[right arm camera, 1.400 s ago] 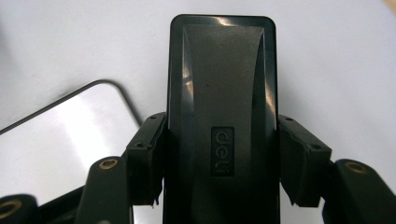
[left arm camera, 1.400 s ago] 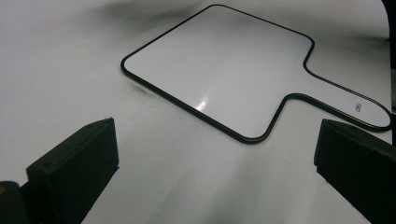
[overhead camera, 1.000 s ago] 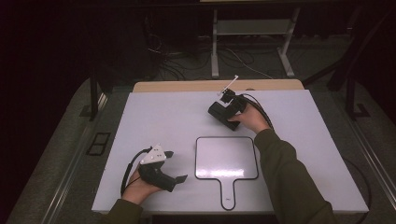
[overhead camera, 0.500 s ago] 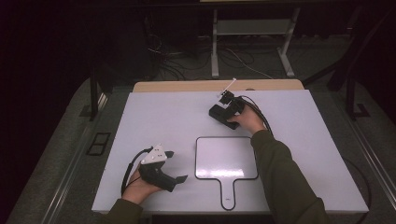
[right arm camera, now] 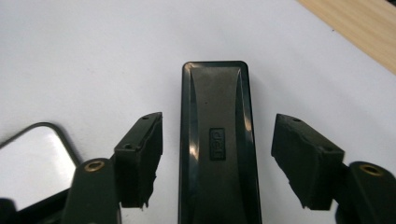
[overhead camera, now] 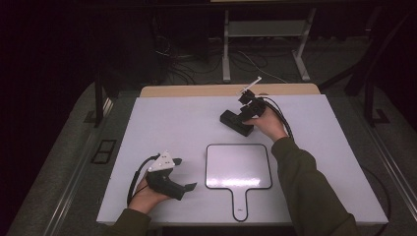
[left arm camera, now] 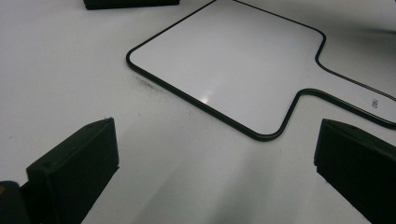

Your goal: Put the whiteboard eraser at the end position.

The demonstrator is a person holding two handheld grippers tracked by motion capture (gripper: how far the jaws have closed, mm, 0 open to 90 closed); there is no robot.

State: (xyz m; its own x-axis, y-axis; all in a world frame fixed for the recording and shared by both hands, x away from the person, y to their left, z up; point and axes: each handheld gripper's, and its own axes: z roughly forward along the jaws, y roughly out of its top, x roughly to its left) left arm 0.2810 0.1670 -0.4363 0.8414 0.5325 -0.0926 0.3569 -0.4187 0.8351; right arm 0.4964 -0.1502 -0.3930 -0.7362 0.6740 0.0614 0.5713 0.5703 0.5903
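The flat black oblong plastic eraser [right arm camera: 217, 144] runs off the bottom edge in the right gripper view, and the tiny embossed logo on top is too small to read. Left gripper view chops the black-rimmed white paddle-shaped board [left arm camera: 233, 60] at the top and right, and its handle print is unreadable.

White tabletop [overhead camera: 172, 128] under me, matte, takes up most of scene. Small handled whiteboard [overhead camera: 238, 166] lies flat near front edge, black rim, handle pointing toward my side, small hole at handle end. Its surface looks blank and glossy, light glare on it. Wooden strip [overhead camera: 196, 91] runs along table's far edge. Beyond that, dark floor, tangle of cables [overhead camera: 192, 64], grey metal stand legs [overhead camera: 226, 49].
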